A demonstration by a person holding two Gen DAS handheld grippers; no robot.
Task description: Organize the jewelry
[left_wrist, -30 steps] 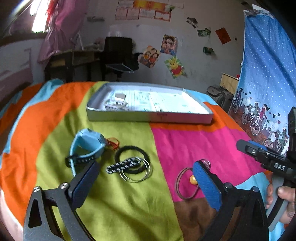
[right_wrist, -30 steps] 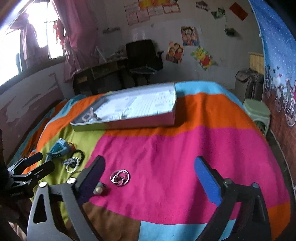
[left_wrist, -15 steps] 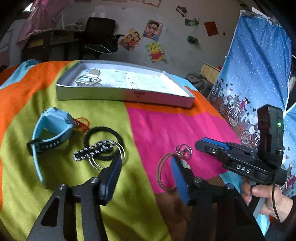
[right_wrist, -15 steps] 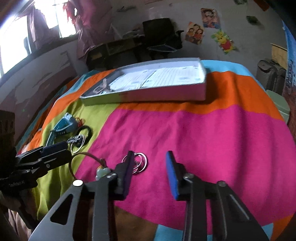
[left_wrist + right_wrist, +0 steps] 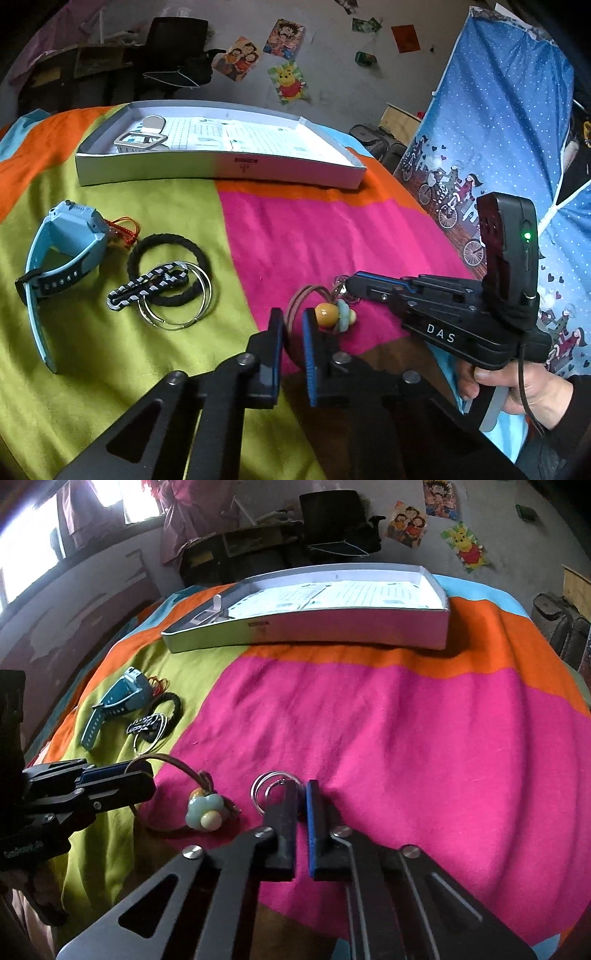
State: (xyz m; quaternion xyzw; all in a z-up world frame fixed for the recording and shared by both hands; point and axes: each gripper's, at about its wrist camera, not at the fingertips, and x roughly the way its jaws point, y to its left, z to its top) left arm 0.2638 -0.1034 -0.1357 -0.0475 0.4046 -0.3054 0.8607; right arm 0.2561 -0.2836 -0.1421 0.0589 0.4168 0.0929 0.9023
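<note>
My left gripper [image 5: 293, 320] is shut on the brown cord bracelet [image 5: 295, 295], beside its bead and flower charm [image 5: 334, 314]. The same bracelet shows in the right wrist view [image 5: 177, 766] with the flower charm [image 5: 204, 810], and the left gripper [image 5: 122, 779] clamps its far loop. My right gripper [image 5: 302, 794] is shut on the silver ring earrings [image 5: 267, 786] on the pink cloth. In the left wrist view the right gripper's tip [image 5: 354, 284] rests on those rings, mostly hiding them.
A white shallow box [image 5: 221, 168] at the back holds a silver watch [image 5: 142, 140]. A blue watch [image 5: 62, 240], black band [image 5: 168, 269], striped clip and silver hoops [image 5: 177, 302] lie on the green patch. A blue curtain [image 5: 498, 129] hangs at right.
Both grippers moved down and forward and closed: the left onto the brown cord bracelet, the right onto the silver ring earrings.
</note>
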